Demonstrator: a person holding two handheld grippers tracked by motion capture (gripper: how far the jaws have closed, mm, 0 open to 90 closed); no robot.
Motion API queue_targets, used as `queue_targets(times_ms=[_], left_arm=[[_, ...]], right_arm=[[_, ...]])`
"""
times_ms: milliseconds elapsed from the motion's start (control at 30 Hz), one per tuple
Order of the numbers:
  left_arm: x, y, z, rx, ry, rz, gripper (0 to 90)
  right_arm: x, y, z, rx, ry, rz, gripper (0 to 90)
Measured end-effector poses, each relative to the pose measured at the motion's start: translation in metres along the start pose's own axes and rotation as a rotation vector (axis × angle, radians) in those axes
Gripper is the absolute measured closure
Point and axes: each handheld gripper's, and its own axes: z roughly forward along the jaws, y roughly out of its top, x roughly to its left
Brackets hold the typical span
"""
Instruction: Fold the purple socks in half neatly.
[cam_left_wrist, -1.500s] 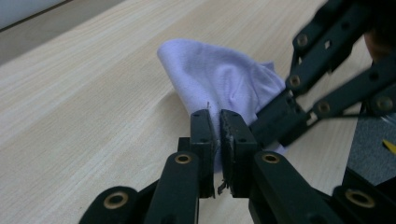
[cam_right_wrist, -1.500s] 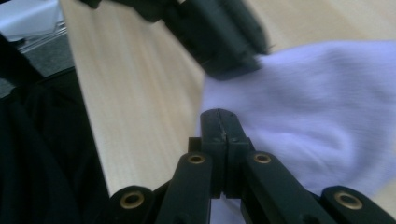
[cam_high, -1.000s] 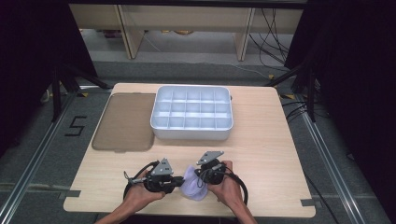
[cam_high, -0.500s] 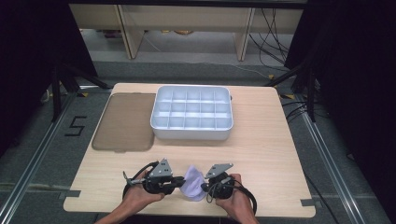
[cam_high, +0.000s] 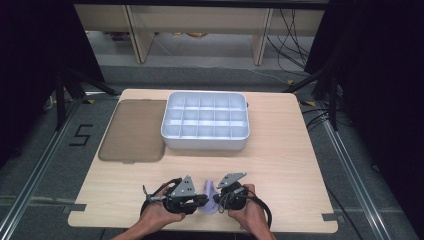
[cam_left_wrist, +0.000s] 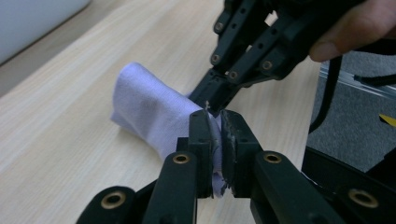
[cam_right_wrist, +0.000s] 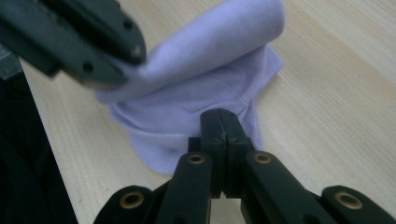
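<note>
Left gripper (cam_left_wrist: 215, 135), black and two-jawed, held in the person's left hand (cam_high: 159, 215) at the table's near edge: jaws pinch a fold of the small pale-lilac knitted cloth (cam_left_wrist: 159, 109), the fabric visibly trapped between the pads. Right gripper (cam_right_wrist: 220, 126), held in the right hand (cam_high: 250, 214): jaws pressed together on the cloth's lower hem. The cloth (cam_high: 210, 192) lies bunched on the light wooden table (cam_high: 280, 160) between the two grippers, at about 6 o'clock on the tabletop in the high view. White plastic tray with many compartments (cam_high: 206, 120): toward 12 o'clock, well apart from the cloth. Flat brown rectangular lid (cam_high: 134, 130): just beside the tray, at its 9 o'clock side.
</note>
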Motion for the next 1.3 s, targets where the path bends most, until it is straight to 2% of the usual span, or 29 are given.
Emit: queue_targets(times_ms=[67,100,167,200,267,300,333,367,433,467,500,533,567,600,633,667,700,733,767,833,867,900,967,1000,1033,1100,1167,1200,1300], left_arm=[[-0.001,0.0,0.003,0.007,-0.004,0.01,82.3],[-0.001,0.0,0.005,0.011,0.001,0.018,82.3],[-0.004,-0.001,0.009,0.009,-0.006,0.007,82.2],[-0.004,-0.001,0.01,0.022,-0.01,0.029,82.2],[-0.006,-0.003,0.013,0.028,-0.005,0.029,82.2],[-0.007,-0.003,0.015,0.022,-0.012,0.025,82.2],[-0.007,-0.004,0.017,0.029,-0.011,0.034,82.2],[-0.007,-0.004,0.018,0.04,-0.001,0.05,82.1],[-0.008,-0.005,0.022,0.044,-0.006,0.053,82.1],[-0.009,-0.006,0.024,0.044,-0.001,0.042,82.2],[-0.009,-0.005,0.025,0.045,-0.005,0.056,82.2],[-0.01,-0.005,0.026,0.054,-0.002,0.049,82.2],[-0.01,-0.005,0.027,0.066,-0.001,0.07,82.2],[-0.011,-0.006,0.028,0.058,0.003,0.056,82.2],[-0.012,-0.006,0.029,0.055,0.002,0.046,82.3],[-0.011,-0.006,0.029,0.067,-0.007,0.063,82.3],[-0.012,-0.006,0.029,0.059,0.0,0.047,82.3],[-0.012,-0.006,0.03,0.051,-0.01,0.043,82.2],[-0.011,-0.006,0.029,0.068,0.004,0.057,82.2],[-0.011,-0.006,0.029,0.059,0.002,0.056,82.2],[-0.012,-0.006,0.03,0.053,-0.001,0.037,82.1],[-0.012,-0.006,0.029,0.06,0.004,0.048,81.9],[-0.01,-0.006,0.029,0.051,-0.014,0.035,80.9],[-0.009,-0.005,0.027,0.06,-0.013,0.035,80.2],[-0.009,-0.004,0.026,0.051,-0.019,0.038,79.2],[-0.009,-0.002,0.019,0.021,-0.043,-0.005,77.1],[-0.009,0.002,0.01,-0.024,-0.052,-0.03,75.6],[-0.009,0.004,0.006,-0.04,-0.058,-0.028,75.7],[-0.009,0.003,0.007,-0.021,-0.033,-0.024,78.1]], right_arm=[[-0.002,-0.001,0.0,-0.008,-0.001,0.006,90.0],[-0.001,-0.001,0.0,-0.006,0.003,0.024,90.0],[-0.003,-0.003,0.0,-0.017,0.008,0.017,90.0],[-0.003,-0.003,-0.001,-0.013,0.014,0.019,90.0],[-0.003,-0.005,-0.001,-0.016,0.021,0.032,90.0],[-0.005,-0.006,-0.001,-0.025,0.026,0.021,90.0],[-0.005,-0.007,-0.001,-0.035,0.031,0.037,90.0],[-0.008,-0.007,-0.002,-0.028,0.025,0.027,89.5],[-0.009,-0.008,-0.005,-0.033,0.018,0.044,89.0],[-0.008,-0.009,-0.008,-0.023,0.018,0.071,88.9],[-0.01,-0.009,-0.009,-0.05,0.008,0.042,88.9],[-0.01,-0.009,-0.014,-0.06,0.006,0.05,88.9],[-0.01,-0.008,-0.017,-0.09,-0.004,0.058,88.9],[-0.012,-0.006,-0.022,-0.101,-0.033,0.038,89.1],[-0.011,-0.004,-0.026,-0.126,-0.046,0.045,89.1],[-0.011,-0.001,-0.031,-0.141,-0.049,0.033,89.7],[-0.011,0.002,-0.032,-0.171,-0.048,0.015,89.7],[-0.009,0.005,-0.033,-0.185,-0.039,0.022,89.7],[-0.008,0.009,-0.031,-0.189,-0.039,0.0,89.8],[-0.007,0.015,-0.024,-0.157,-0.017,-0.026,90.0],[-0.006,0.016,-0.018,-0.148,-0.018,-0.021,90.0],[-0.006,0.016,-0.013,-0.112,-0.012,-0.024,90.0],[-0.008,0.014,-0.007,-0.07,-0.005,-0.008,90.0],[-0.007,0.013,-0.004,-0.071,0.002,0.012,90.0],[-0.009,0.013,-0.004,-0.064,-0.006,-0.01,90.0],[-0.009,0.013,-0.004,-0.06,-0.008,-0.007,90.0],[-0.009,0.012,-0.003,-0.061,-0.003,-0.003,90.0],[-0.01,0.012,-0.003,-0.064,-0.01,-0.012,90.0],[-0.01,0.012,-0.003,-0.063,-0.004,-0.013,90.0]])
